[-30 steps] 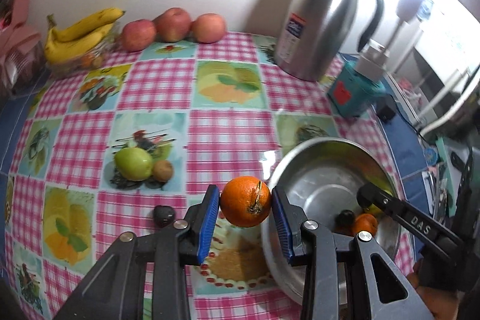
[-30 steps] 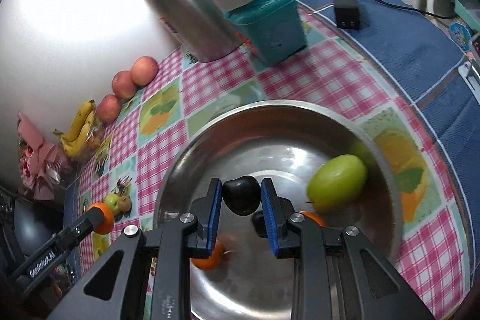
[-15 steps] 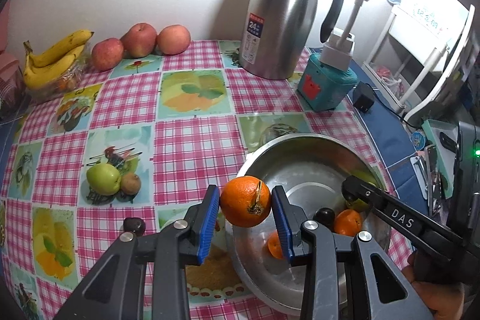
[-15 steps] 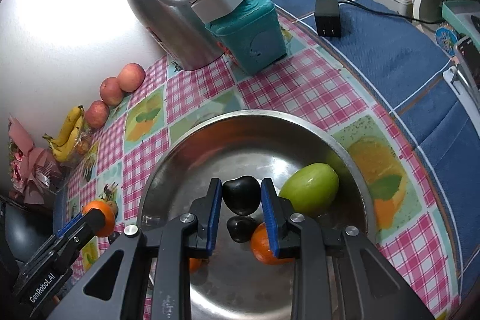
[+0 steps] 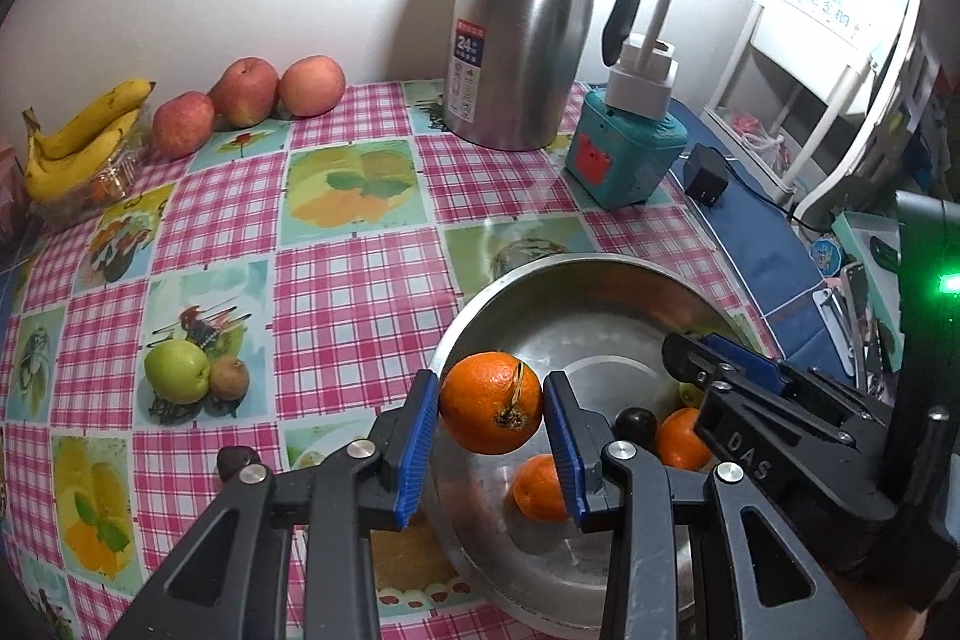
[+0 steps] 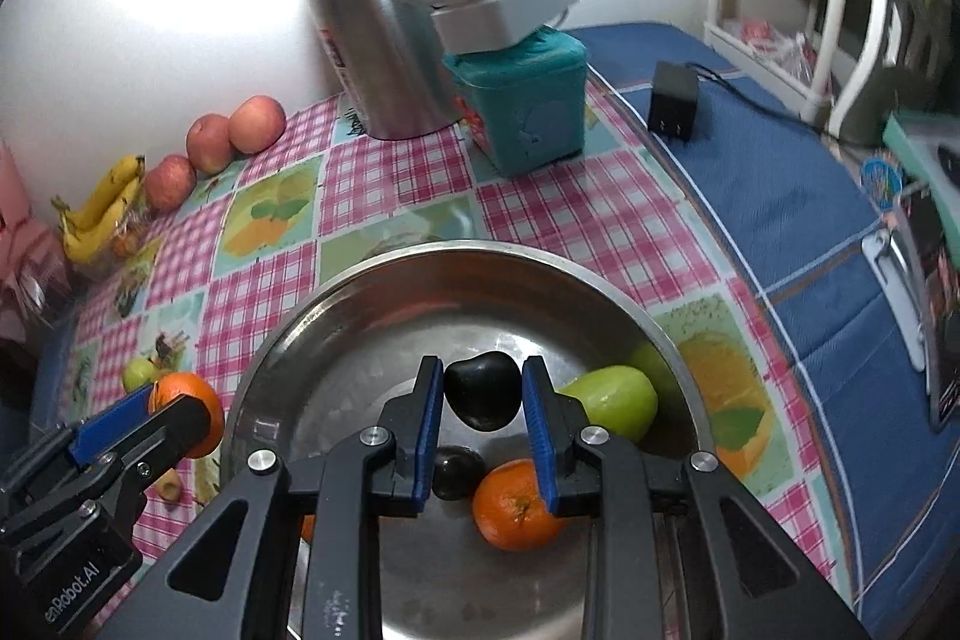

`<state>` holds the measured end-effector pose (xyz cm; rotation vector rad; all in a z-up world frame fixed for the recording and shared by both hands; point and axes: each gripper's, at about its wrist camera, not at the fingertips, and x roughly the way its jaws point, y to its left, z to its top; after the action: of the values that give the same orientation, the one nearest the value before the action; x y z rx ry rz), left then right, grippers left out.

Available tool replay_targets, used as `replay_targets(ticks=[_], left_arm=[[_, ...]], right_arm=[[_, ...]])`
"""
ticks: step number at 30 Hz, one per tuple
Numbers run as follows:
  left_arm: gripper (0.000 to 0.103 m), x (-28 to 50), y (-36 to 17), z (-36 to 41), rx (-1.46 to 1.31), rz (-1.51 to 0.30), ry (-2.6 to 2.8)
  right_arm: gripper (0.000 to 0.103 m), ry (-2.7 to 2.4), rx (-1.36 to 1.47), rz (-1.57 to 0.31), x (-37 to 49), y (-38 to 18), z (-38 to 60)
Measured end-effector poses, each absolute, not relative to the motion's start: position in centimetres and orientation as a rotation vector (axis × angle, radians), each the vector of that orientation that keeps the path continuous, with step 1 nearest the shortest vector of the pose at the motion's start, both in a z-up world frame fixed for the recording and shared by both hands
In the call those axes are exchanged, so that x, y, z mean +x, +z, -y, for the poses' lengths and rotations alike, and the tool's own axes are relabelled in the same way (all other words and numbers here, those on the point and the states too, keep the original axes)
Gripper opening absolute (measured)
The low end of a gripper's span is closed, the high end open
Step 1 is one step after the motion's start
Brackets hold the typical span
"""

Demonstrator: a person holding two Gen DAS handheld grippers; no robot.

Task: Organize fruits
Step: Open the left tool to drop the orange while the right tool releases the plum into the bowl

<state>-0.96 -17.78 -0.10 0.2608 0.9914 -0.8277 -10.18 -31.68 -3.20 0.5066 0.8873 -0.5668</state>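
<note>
My left gripper (image 5: 491, 403) is shut on an orange (image 5: 489, 400) and holds it above the near-left rim of a steel bowl (image 5: 576, 268). My right gripper (image 6: 483, 397) is shut on a dark plum (image 6: 483, 388) and holds it over the middle of the bowl (image 6: 372, 280). In the bowl lie an orange (image 6: 510, 508), a second dark fruit (image 6: 456, 469) and a green fruit (image 6: 612, 400). On the cloth to the left sit a green apple (image 5: 176, 371), a small brown fruit (image 5: 230, 377) and a dark fruit (image 5: 235, 457).
Three red apples (image 5: 246, 91) and bananas (image 5: 78, 142) lie along the back wall. A steel thermos (image 5: 528, 22) and a teal box (image 5: 627, 160) with a white lamp stand behind the bowl. A black adapter (image 5: 707, 172) lies on the blue cloth to the right.
Both grippers have swung right and risen over the bowl, each keeping its fruit. The bowl's fruits sit lower and nearer in the right wrist view.
</note>
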Motion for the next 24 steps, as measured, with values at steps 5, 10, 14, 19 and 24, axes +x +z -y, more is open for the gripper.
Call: replay_targets(ticks=[5,10,14,19,24], left_arm=[[0.038,-1.2,-0.8,18.2,0.280,-0.995,-0.832],[0.038,-1.4,-1.3,18.5,0.297,-0.985,-0.847],[0.038,-1.4,-2.0,18.7,0.321,-0.987,-0.838],[0.039,-1.3,-2.6,18.8,0.337,-0.993,-0.833],[0.039,-1.2,-2.7,18.7,0.341,-0.994,-0.828]], right_arm=[[0.028,-0.585,0.444,-0.898,-9.8,-3.4,31.2],[0.028,-0.596,0.426,-0.893,-9.6,-3.9,31.1],[0.028,-0.591,0.413,-0.879,-9.4,-4.1,31.0],[0.028,-0.594,0.410,-0.894,-9.3,-4.8,31.1],[0.028,-0.595,0.406,-0.909,-9.1,-5.3,31.0]])
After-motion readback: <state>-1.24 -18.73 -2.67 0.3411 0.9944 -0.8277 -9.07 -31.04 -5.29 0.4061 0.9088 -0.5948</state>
